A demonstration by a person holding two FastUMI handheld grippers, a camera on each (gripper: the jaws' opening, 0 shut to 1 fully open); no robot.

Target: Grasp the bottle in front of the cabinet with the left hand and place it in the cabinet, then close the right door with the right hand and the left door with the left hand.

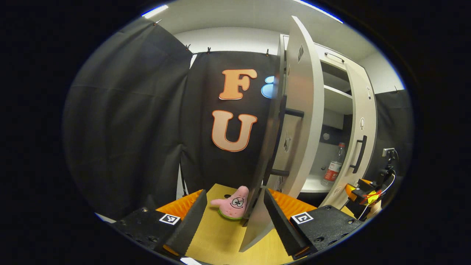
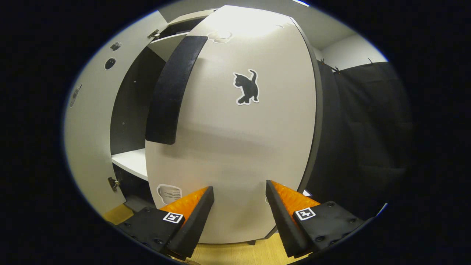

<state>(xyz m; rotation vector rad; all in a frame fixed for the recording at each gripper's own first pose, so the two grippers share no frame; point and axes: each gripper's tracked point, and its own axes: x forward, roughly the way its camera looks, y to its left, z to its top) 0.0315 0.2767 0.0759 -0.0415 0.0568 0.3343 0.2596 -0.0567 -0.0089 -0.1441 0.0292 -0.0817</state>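
The left tool [image 1: 232, 215] is wide open and holds nothing, its jaws either side of the left door's [image 1: 300, 110] near edge, probably ready to swing it shut. Beyond it on the worktop [image 1: 220, 235] lies a pink star toy [image 1: 232, 207]. The right tool [image 2: 238, 213], also wide and holding nothing, faces the right door [image 2: 235, 147], seemingly to push it. Farthest, the clear, red-labelled bottle [image 1: 334, 165] stands upright on the cabinet's shelf [image 1: 312, 184].

Left gripper view: bottle [image 1: 334, 166] upright on the cabinet's lower shelf [image 1: 312, 184], right of centre, between the left door [image 1: 300, 110] and right door [image 1: 362, 136]. Plush toy [image 1: 232, 206] on the table [image 1: 220, 235], lower centre, left of the left door's edge.
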